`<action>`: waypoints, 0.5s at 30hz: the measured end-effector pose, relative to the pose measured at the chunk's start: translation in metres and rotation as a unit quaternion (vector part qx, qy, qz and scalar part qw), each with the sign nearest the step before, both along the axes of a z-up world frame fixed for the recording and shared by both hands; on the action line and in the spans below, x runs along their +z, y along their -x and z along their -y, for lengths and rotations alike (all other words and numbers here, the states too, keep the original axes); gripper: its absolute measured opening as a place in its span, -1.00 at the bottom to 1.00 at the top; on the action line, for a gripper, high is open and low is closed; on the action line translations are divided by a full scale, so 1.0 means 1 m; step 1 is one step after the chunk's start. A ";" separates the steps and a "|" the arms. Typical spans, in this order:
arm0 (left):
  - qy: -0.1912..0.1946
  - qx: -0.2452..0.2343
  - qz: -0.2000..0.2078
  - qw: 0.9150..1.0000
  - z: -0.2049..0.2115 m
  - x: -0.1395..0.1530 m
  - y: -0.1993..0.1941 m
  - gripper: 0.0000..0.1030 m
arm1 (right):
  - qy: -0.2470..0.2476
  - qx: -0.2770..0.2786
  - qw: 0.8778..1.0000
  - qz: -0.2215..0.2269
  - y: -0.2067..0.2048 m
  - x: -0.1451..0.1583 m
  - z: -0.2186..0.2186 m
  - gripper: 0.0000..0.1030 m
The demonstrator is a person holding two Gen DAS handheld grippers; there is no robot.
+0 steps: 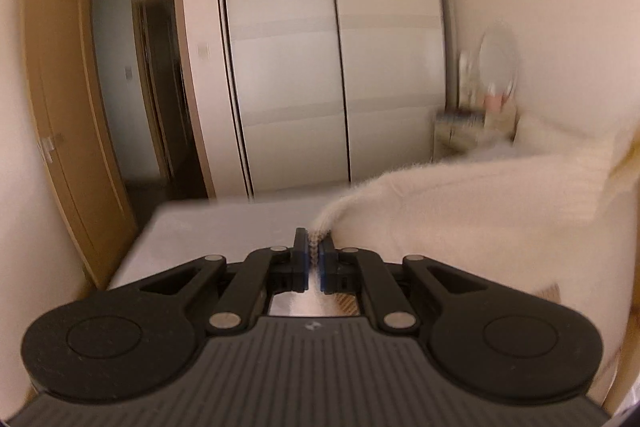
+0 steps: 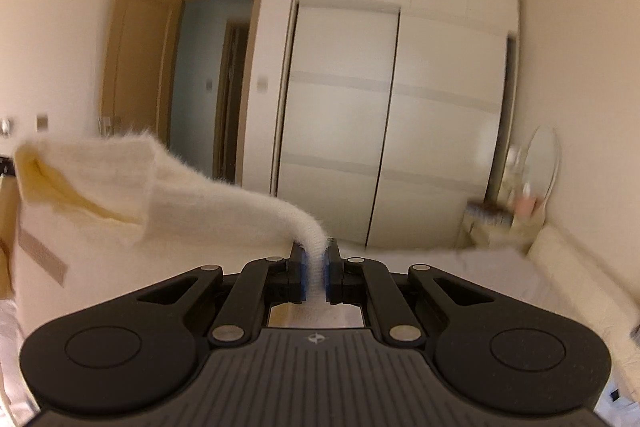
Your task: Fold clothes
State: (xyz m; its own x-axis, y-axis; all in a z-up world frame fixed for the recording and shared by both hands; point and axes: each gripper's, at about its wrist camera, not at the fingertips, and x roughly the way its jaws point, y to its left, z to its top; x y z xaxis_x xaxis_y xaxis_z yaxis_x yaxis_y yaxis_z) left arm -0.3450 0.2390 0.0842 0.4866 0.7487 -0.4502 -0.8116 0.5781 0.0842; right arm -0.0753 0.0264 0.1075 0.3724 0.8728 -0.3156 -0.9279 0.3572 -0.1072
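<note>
Your left tool (image 1: 315, 254) is pressed together on a pinch of the cream sweater's (image 1: 480, 195) knit edge, and your right tool (image 2: 315, 269) is likewise clamped on another bit of the same sweater (image 2: 168, 195). The sweater is lifted above the bed (image 1: 224, 227), stretched between the two tools, its long axis running sideways from one to the other. The white wardrobe (image 2: 392, 131) stands beyond the bed's far edge.
</note>
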 end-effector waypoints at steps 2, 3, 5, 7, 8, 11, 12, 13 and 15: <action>0.064 0.015 -0.028 0.997 -0.075 -0.040 -0.043 -0.60 | 0.058 -0.017 0.998 -0.020 -0.040 -0.035 -0.062 -0.78; 0.100 0.034 -0.043 0.993 -0.108 -0.065 -0.062 -0.48 | 0.089 -0.029 0.995 -0.031 -0.060 -0.054 -0.091 -0.34; 0.138 0.078 -0.082 0.984 -0.146 -0.114 -0.082 -0.40 | 0.155 -0.066 0.984 -0.060 -0.095 -0.101 -0.140 0.07; 0.165 0.117 -0.115 0.973 -0.166 -0.160 -0.091 -0.41 | 0.187 -0.083 0.974 -0.097 -0.115 -0.137 -0.159 0.07; 0.184 0.119 -0.115 0.969 -0.163 -0.178 -0.084 -0.40 | 0.194 -0.086 0.970 -0.118 -0.121 -0.152 -0.161 0.07; 0.247 0.120 -0.115 0.955 -0.139 -0.233 -0.055 -0.39 | 0.208 -0.089 0.957 -0.180 -0.133 -0.197 -0.150 0.25; 0.271 0.126 -0.118 0.947 -0.125 -0.252 -0.041 -0.39 | 0.213 -0.095 0.952 -0.201 -0.132 -0.214 -0.135 0.29; 0.295 0.130 -0.120 0.939 -0.109 -0.270 -0.026 -0.39 | 0.218 -0.098 0.946 -0.220 -0.132 -0.230 -0.121 0.29; 0.349 0.145 -0.120 0.918 -0.071 -0.304 0.004 -0.39 | 0.242 -0.097 0.928 -0.268 -0.127 -0.269 -0.086 0.29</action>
State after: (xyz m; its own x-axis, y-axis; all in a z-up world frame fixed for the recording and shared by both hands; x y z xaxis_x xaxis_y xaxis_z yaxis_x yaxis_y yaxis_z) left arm -0.3491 0.3104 -0.2194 0.1371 0.3194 -0.9377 -0.9461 0.3225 -0.0284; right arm 0.0517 0.1128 -0.1619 0.1845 0.5144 -0.8375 -0.8178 0.5529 0.1595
